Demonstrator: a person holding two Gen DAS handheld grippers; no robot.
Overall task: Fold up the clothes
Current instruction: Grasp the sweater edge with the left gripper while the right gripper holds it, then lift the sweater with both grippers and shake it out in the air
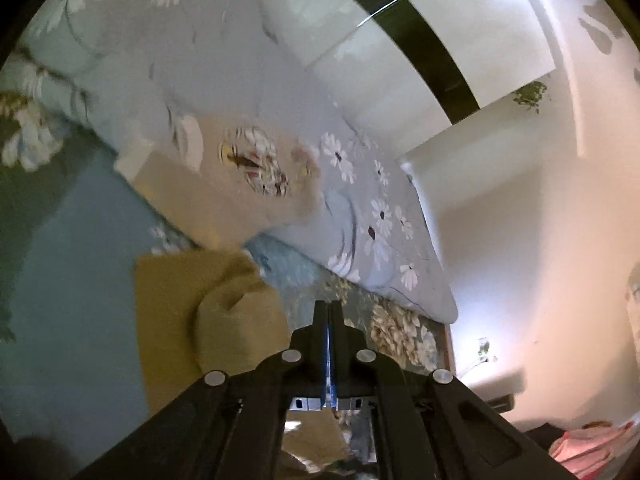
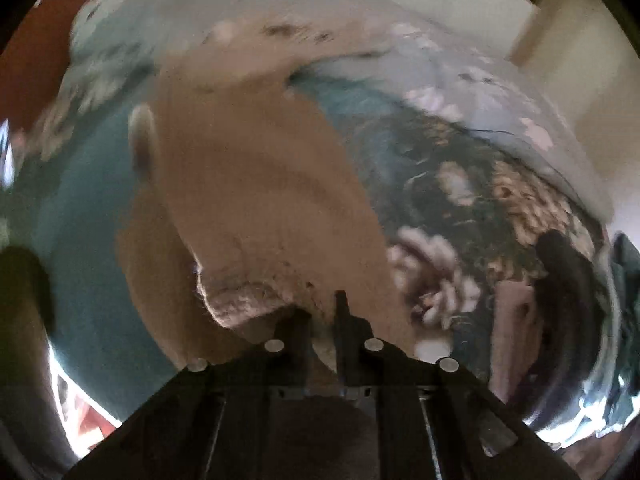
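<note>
A tan garment [image 1: 208, 200] with a printed round picture lies on the bed, partly over a floral pillow. A folded mustard part of it [image 1: 208, 312] lies just left of my left gripper [image 1: 329, 312], whose fingers are pressed together with nothing between them. In the blurred right wrist view the same tan garment [image 2: 256, 184] stretches away from my right gripper [image 2: 320, 312]. Its fingers are shut on the garment's ribbed hem [image 2: 248, 300], which bunches at the left finger.
The bed has a teal sheet [image 1: 72, 280] and a dark floral cover [image 2: 460, 184]. A blue floral pillow [image 1: 368, 216] lies behind the garment. White walls and a dark beam [image 1: 420, 32] stand beyond. Pink cloth [image 1: 592, 444] lies at lower right. A dark object [image 2: 568, 292] lies on the bed's right.
</note>
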